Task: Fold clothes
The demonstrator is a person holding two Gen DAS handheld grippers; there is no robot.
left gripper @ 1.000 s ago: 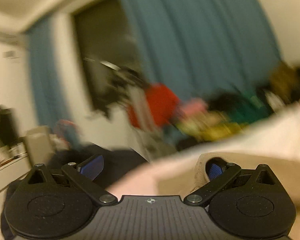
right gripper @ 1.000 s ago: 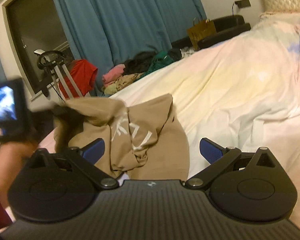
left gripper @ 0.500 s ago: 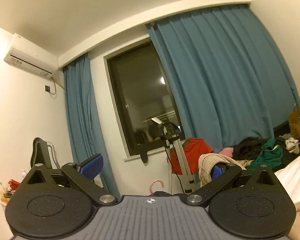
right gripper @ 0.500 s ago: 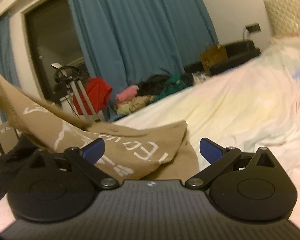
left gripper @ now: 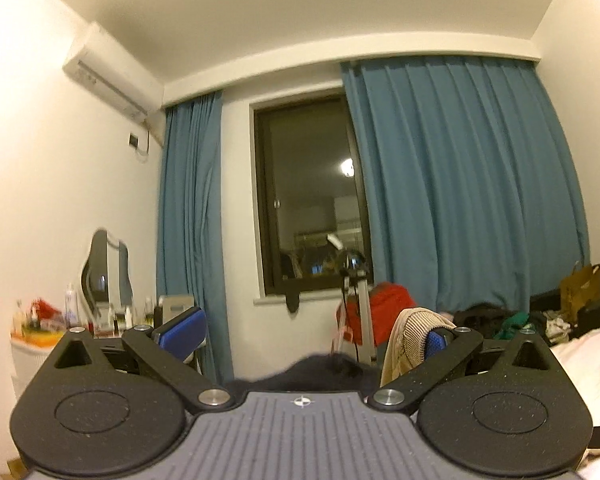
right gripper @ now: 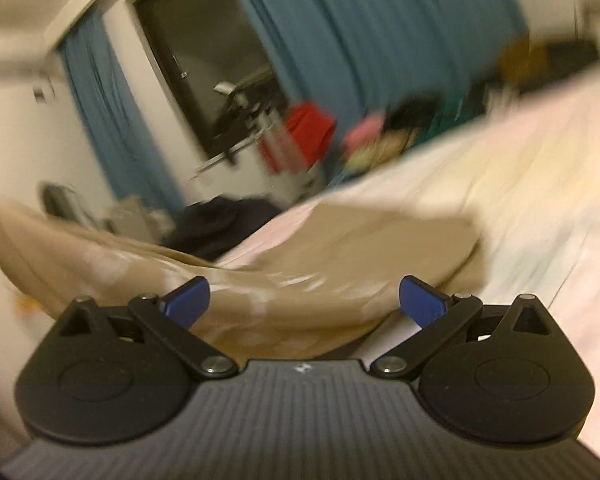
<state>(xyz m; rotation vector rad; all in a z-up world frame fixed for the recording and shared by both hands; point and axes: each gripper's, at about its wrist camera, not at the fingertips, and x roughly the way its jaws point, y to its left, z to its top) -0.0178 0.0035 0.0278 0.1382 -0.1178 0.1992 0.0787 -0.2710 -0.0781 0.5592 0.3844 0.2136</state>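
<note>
A tan sweatshirt (right gripper: pixel 340 248) with white lettering lies partly on the pale bedsheet (right gripper: pixel 520 200); its left part rises off the bed toward the left edge of the blurred right wrist view. My right gripper (right gripper: pixel 304 300) hovers just over it, open, with nothing between its blue pads. In the left wrist view, my left gripper (left gripper: pixel 308 336) is raised and faces the window. Its jaws stand wide apart, and the sweatshirt's ribbed hem (left gripper: pixel 412 332) is draped over the right fingertip (left gripper: pixel 436 344). The rest of the garment is hidden below that view.
Blue curtains (left gripper: pixel 460 200) frame a dark window (left gripper: pixel 312 200). A pile of clothes (left gripper: pixel 500 320) and a red garment (left gripper: pixel 392 304) on a stand sit by the bed's far side. A dark heap (right gripper: pixel 220 224) lies off the bed's corner. A cluttered dresser (left gripper: pixel 60 320) stands left.
My left gripper rose from bed level with the hem hooked on its right finger, lifting the sweatshirt's left part. The right gripper dipped and tilted over the garment, which now stretches flatter.
</note>
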